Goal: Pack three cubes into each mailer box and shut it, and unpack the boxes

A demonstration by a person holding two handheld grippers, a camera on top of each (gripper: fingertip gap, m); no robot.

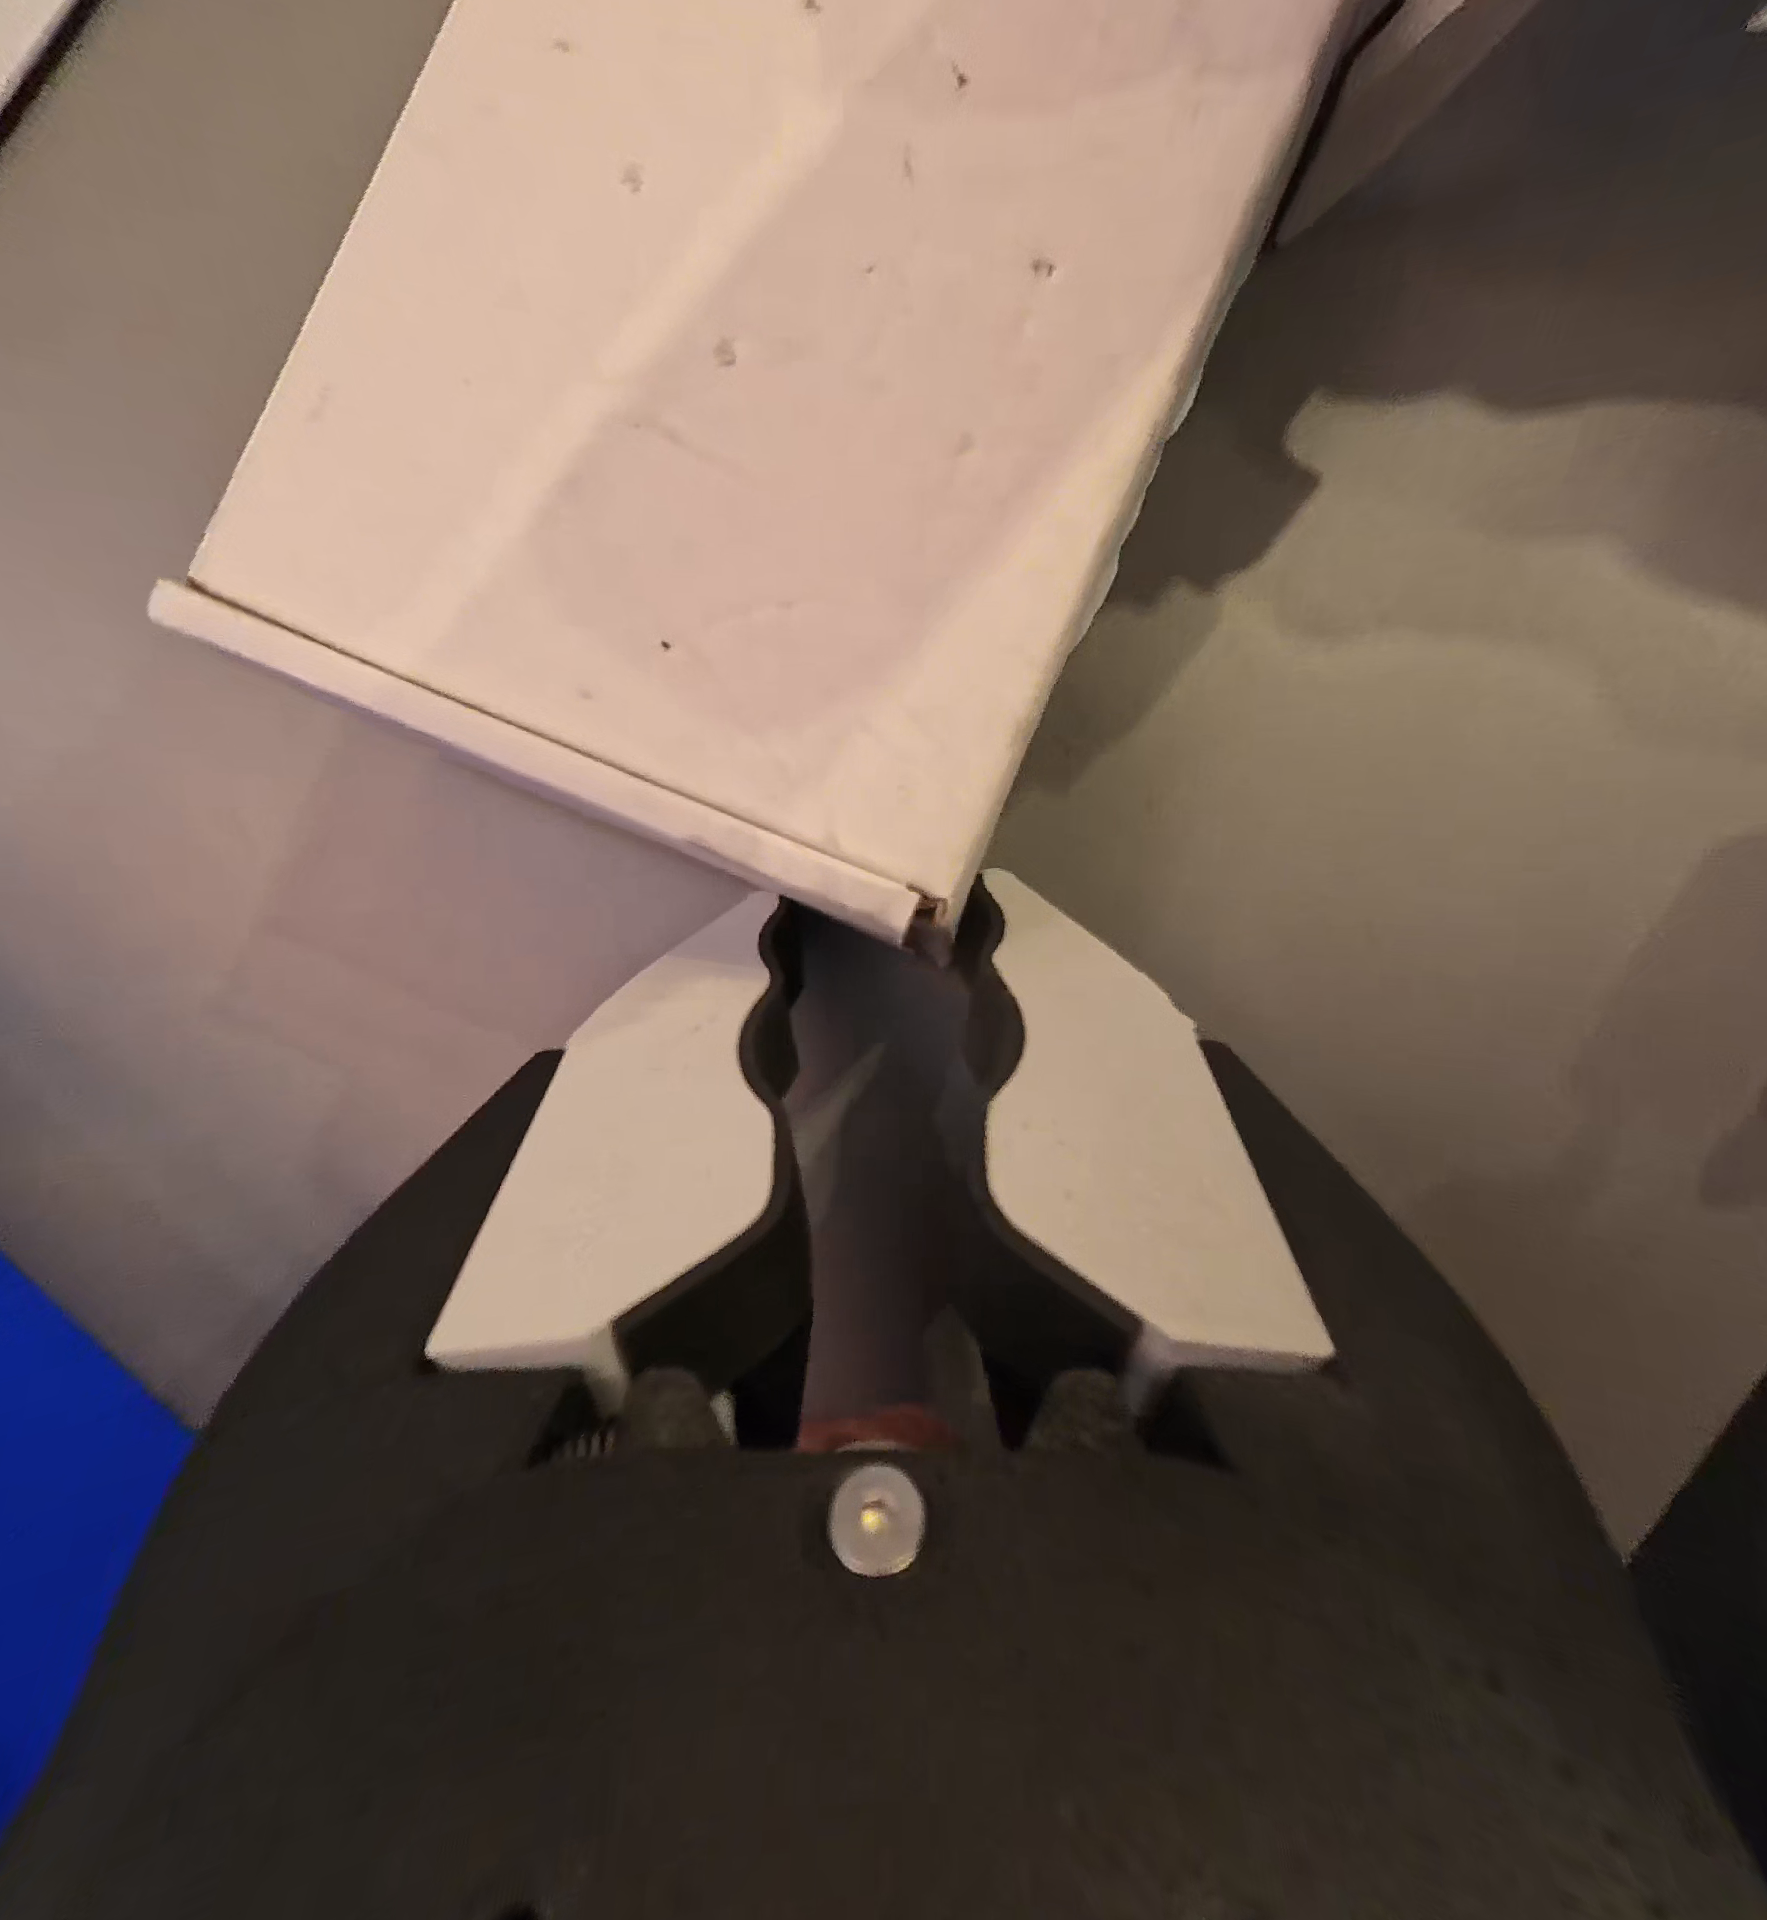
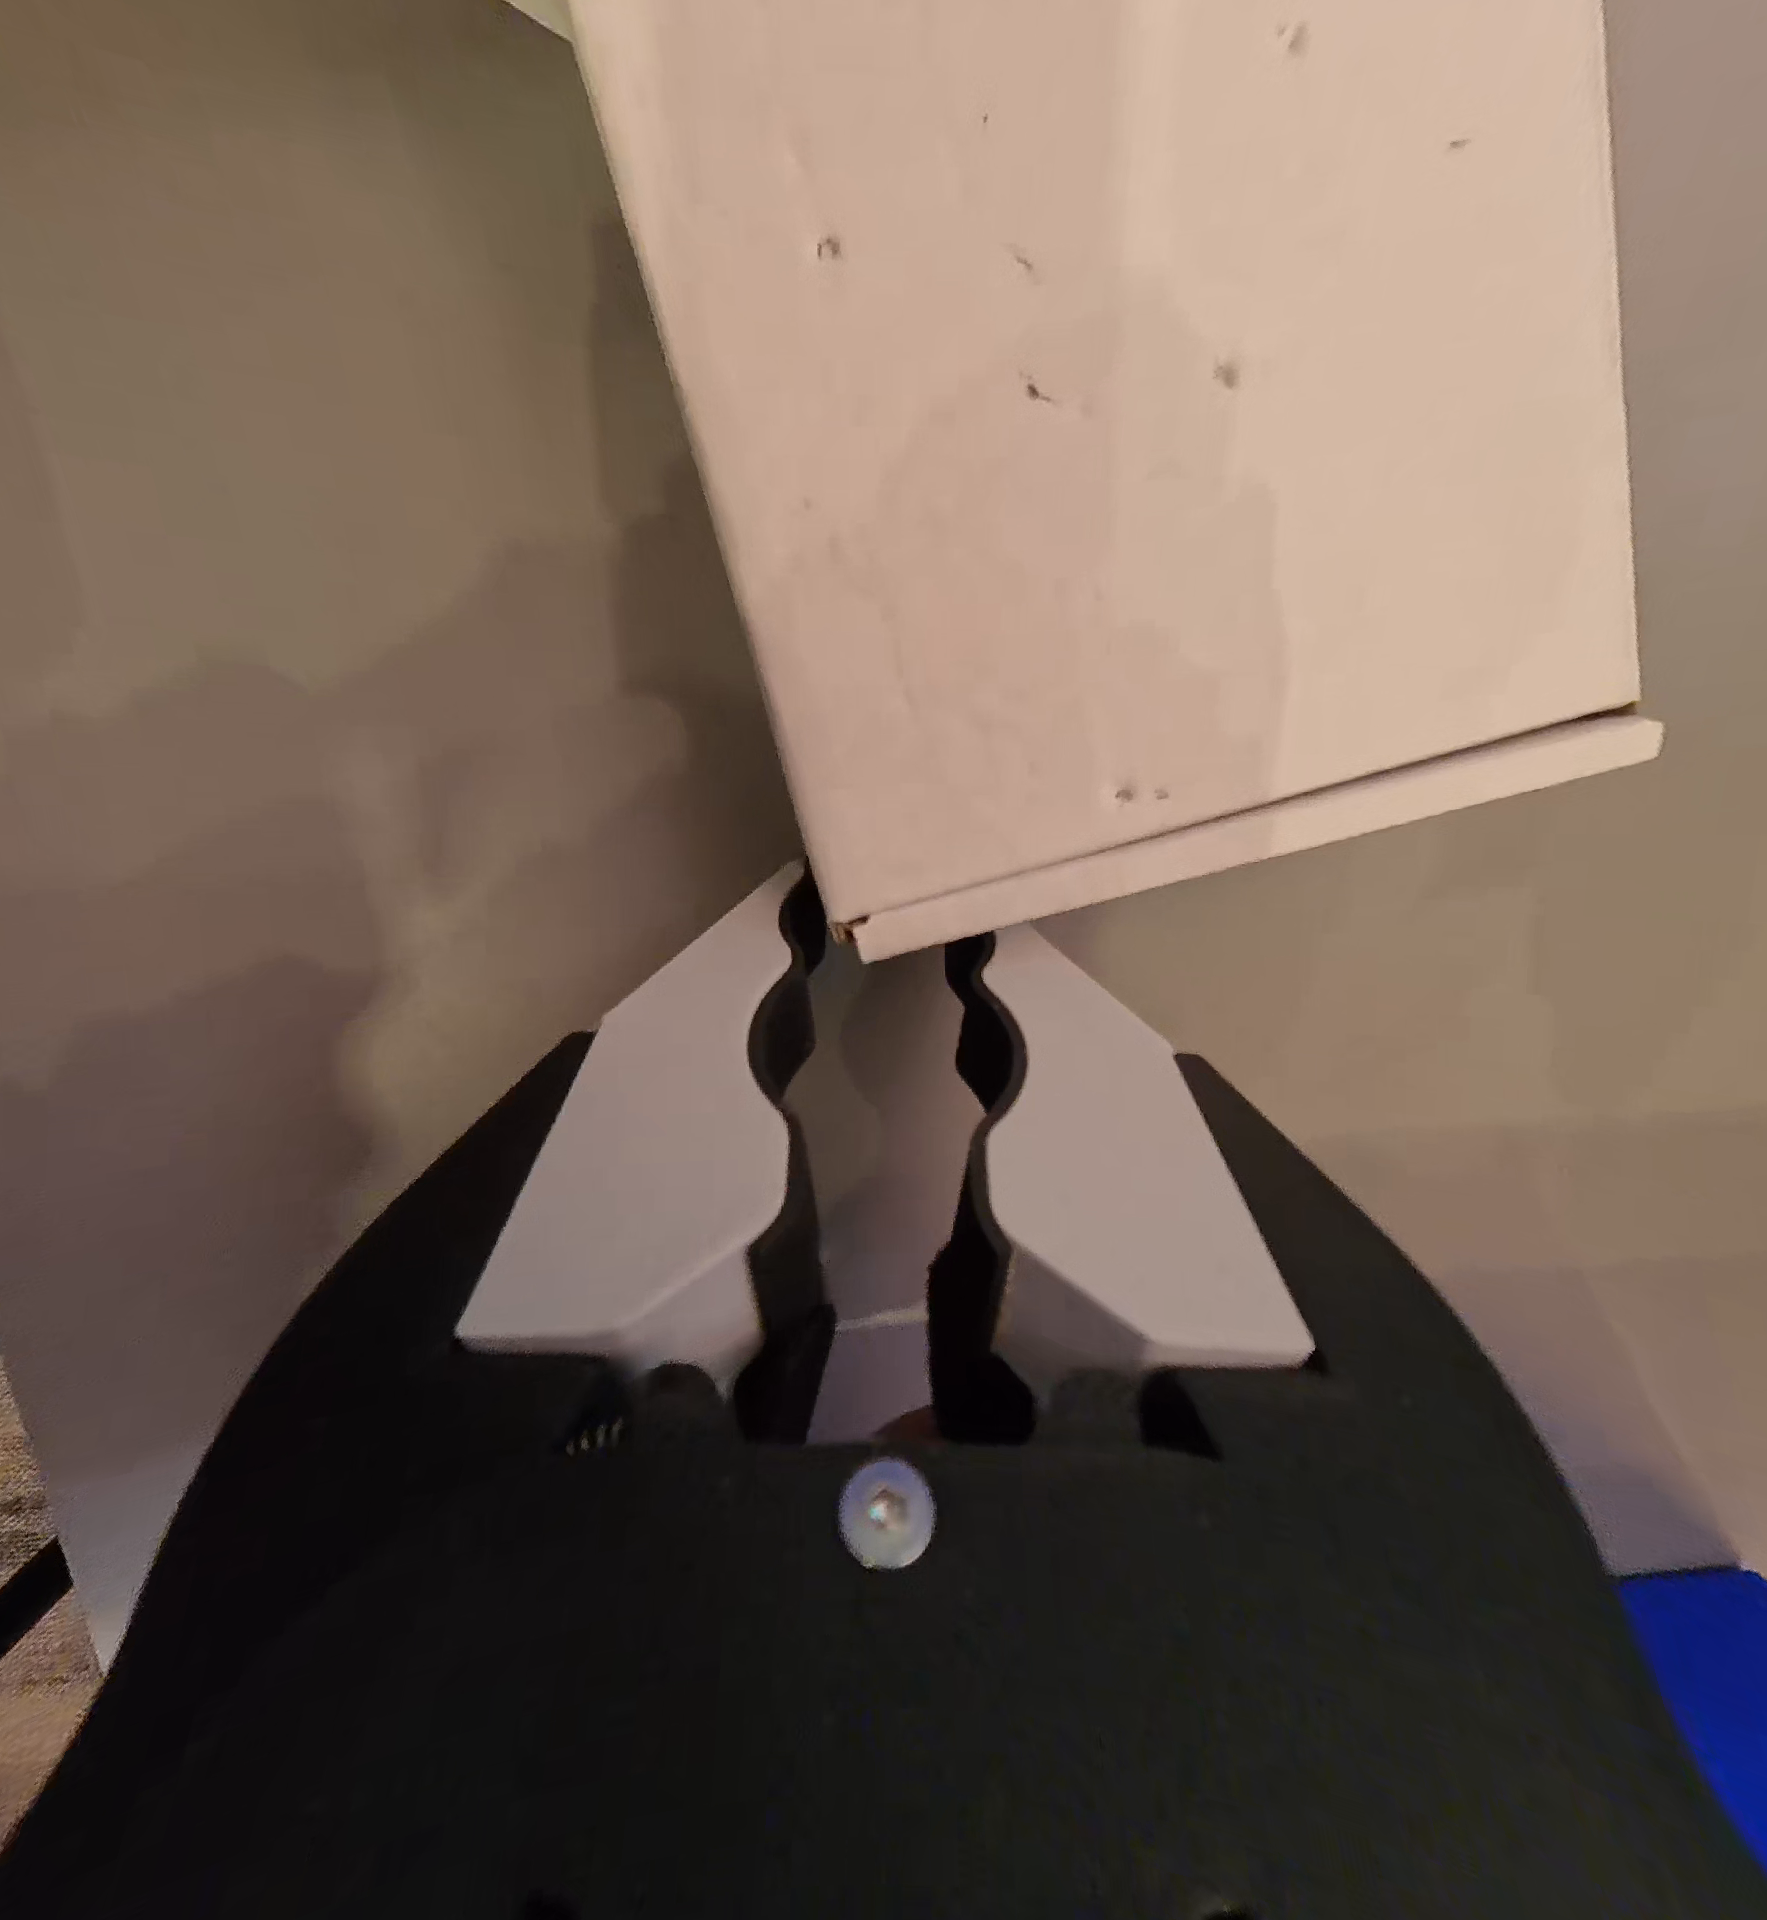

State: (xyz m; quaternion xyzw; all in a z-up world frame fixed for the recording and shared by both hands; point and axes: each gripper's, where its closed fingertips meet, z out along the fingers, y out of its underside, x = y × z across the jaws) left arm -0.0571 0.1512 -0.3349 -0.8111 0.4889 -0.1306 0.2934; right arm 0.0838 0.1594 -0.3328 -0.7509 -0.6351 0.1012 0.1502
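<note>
White mailer box closed, contents hidden; left gripper and right gripper each narrowly parted at its near corners, grip undeterminable

On my feeds the mailer box is white-ish with a pink tint and little dark specks all over. Table looks plain grey. My left gripper and right gripper both have white fingers, black wavy pads and black bodies. Bright blue thing near left.
</note>
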